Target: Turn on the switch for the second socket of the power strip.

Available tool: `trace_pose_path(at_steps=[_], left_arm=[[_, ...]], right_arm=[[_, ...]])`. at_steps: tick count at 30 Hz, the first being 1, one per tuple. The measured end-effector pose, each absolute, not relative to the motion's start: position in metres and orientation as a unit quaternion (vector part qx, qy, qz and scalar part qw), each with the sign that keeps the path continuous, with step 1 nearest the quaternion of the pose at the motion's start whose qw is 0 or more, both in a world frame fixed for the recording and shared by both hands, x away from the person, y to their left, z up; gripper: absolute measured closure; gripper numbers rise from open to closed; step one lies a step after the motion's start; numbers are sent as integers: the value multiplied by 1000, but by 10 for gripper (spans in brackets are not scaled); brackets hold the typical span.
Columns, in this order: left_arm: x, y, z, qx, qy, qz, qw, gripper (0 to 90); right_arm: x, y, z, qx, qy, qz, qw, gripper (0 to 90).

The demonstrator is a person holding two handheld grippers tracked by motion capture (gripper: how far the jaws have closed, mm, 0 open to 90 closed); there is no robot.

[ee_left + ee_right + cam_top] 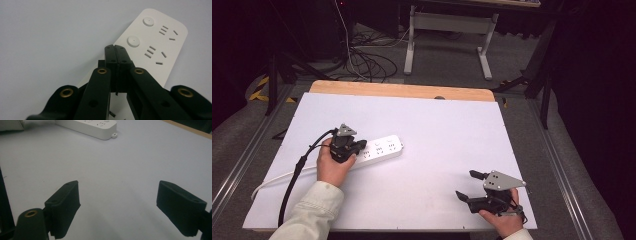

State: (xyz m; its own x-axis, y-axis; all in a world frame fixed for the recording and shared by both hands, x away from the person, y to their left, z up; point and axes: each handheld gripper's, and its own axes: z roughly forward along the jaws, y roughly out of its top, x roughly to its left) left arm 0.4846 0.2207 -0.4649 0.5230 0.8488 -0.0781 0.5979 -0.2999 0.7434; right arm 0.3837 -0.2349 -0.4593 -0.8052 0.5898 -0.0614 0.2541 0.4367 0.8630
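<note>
- You held your left tool (354, 146) clenched, empty, over the white plastic power strip (381, 149), jaws pressed together, likely to press a button.
- The strip lay left of centre on the white counter (437, 150).
- Your right tool (469, 186) waited released, well apart.

Your long white plastic power strip (379, 149) lies on the white table sheet (447, 130); your left gripper (353, 146) sits over its left end, your right gripper (471, 185) well right, nearer you.
</note>
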Motion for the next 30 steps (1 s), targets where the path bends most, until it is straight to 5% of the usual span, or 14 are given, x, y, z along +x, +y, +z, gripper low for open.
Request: trace_pose_path(at_steps=[30], left_arm=[[483,218,-467,792,455,180,366,900]], right_arm=[[384,-234,-460,255,830,462,182,191]])
